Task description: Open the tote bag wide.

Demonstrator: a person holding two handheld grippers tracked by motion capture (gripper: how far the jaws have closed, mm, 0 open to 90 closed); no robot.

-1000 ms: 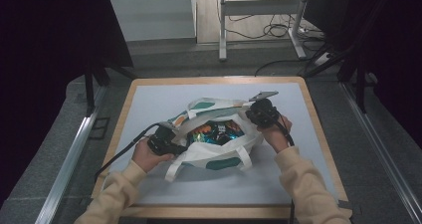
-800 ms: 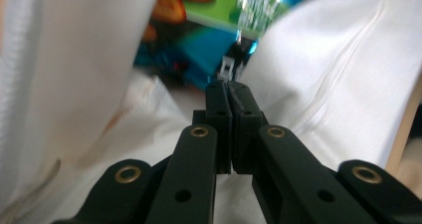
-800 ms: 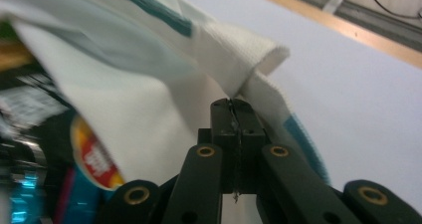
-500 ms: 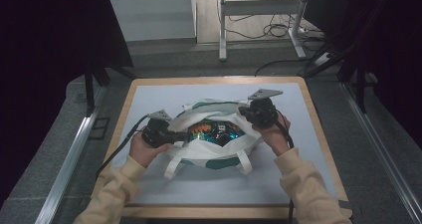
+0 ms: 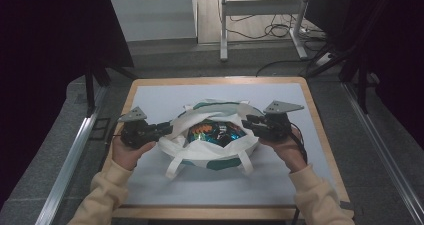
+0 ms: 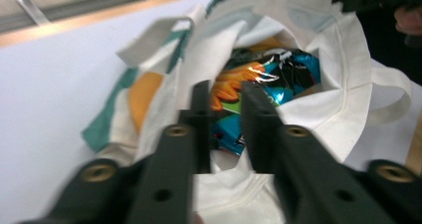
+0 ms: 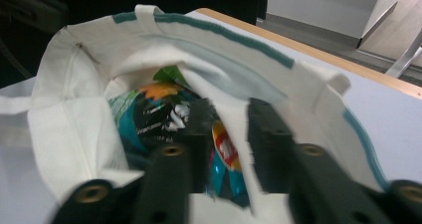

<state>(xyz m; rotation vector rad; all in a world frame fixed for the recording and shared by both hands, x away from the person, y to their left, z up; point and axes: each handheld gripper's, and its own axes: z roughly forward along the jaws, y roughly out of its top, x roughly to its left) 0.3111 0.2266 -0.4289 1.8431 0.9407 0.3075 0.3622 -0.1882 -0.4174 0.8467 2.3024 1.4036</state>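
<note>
Two grippers sit at opposite ends of the tote [image 5: 210,152], which lies mid-table [image 5: 150,92] with its mouth spread wide, showing the snack packets [image 5: 215,133] inside. My left gripper [image 5: 164,128] has just been opening; its jaws now stand apart over the rim with only a fold of cloth near them, nothing pinched. My right gripper [image 5: 250,122] has likewise been opening and straddles the far rim, pads off the fabric (as far as its own view tells). I judge the mouth was pulled apart from both sides so the contents lie reachable, and the cloth holds that shape unaided.
</note>
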